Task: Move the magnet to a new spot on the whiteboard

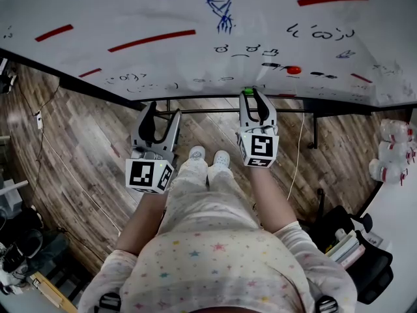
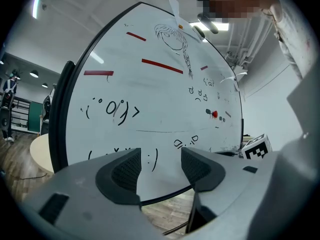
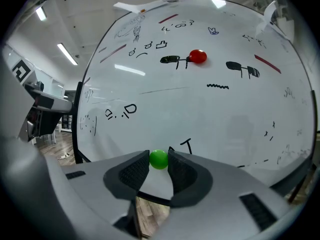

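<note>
While I'm gripping the green magnet (image 3: 159,159) with the right gripper (image 1: 255,96) at the bottom edge of the whiteboard (image 1: 195,18), frame centre, left gripper (image 2: 160,160) hanging left of it, jaws apart, nothing between them.

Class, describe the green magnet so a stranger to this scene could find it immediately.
Find the whiteboard covered in marker doodles and go to its bottom edge. There the right gripper pinches the green magnet, a small ball, between its jaws. Unlike the red magnet higher up, it is green.
</note>
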A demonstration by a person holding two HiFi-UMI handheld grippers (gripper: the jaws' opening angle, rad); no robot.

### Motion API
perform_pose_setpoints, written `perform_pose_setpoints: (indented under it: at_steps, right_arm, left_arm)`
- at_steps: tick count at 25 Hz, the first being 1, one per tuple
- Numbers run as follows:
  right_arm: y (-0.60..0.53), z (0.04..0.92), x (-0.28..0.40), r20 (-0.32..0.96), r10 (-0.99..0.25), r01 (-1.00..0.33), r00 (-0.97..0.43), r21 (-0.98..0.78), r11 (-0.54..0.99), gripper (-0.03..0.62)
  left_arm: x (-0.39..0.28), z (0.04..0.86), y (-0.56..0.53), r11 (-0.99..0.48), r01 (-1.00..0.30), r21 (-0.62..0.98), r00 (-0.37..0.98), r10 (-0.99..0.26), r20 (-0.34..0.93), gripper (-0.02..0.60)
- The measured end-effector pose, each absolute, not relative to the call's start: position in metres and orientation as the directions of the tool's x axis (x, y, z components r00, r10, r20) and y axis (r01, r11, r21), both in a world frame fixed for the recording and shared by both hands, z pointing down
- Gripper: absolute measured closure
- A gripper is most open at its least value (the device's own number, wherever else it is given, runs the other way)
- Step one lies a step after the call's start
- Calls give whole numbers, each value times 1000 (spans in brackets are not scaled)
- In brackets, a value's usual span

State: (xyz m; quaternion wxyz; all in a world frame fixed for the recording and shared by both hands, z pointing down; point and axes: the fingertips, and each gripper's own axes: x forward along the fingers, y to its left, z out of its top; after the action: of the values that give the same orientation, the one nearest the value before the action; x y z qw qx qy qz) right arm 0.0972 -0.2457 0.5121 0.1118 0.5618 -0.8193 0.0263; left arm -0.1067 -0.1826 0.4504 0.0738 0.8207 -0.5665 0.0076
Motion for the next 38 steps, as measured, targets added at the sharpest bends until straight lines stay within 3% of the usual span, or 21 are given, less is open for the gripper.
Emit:
perform_pose_setpoints:
  at_steps: [38]
  right_arm:
    - [-251, 515, 97, 189, -934, -936, -304, 124, 329, 476]
  left_arm:
    - [-120, 447, -185, -306, -947, 97, 315, -944, 98, 351]
